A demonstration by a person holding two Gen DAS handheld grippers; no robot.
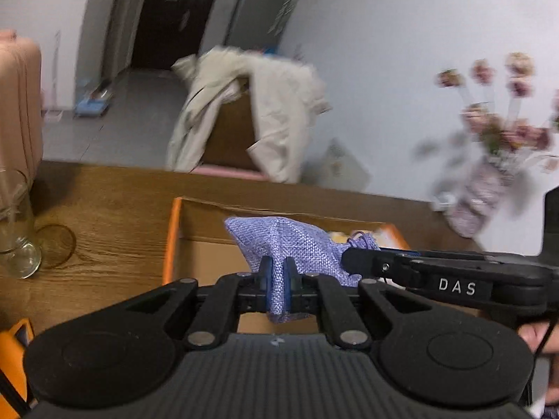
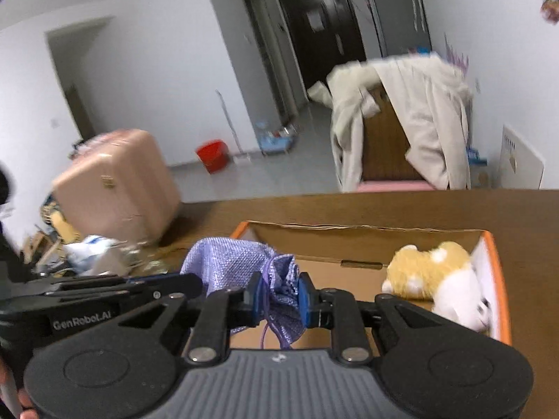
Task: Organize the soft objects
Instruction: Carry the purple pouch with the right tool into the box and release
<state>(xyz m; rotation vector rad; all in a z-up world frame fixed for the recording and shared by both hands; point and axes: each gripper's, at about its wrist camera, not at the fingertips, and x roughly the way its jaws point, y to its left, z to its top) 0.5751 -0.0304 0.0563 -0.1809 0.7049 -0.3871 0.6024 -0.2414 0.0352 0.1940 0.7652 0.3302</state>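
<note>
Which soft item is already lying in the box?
The yellow-and-white plush, at the box's right end; the purple pouch is held by both grippers.

Soft, even indoor light, no glare. Background smeared with motion blur (flowers (image 1: pixel 496 132) worst); fisheye bent walls, corners vignetted black; nearer parts stayed sharper.

Lilac woven pouch (image 1: pixel 297 244) held above box (image 2: pixel 349 244).

1. The right gripper (image 2: pixel 278 296) pinches the gathered neck of a lavender drawstring pouch (image 2: pixel 241 265) above an orange-edged cardboard box (image 2: pixel 496 265).
2. A yellow-and-white plush toy (image 2: pixel 436 276) lies inside the box, against its right wall.
3. The left gripper (image 2: pixel 104 293) reaches the pouch's far end.
</note>
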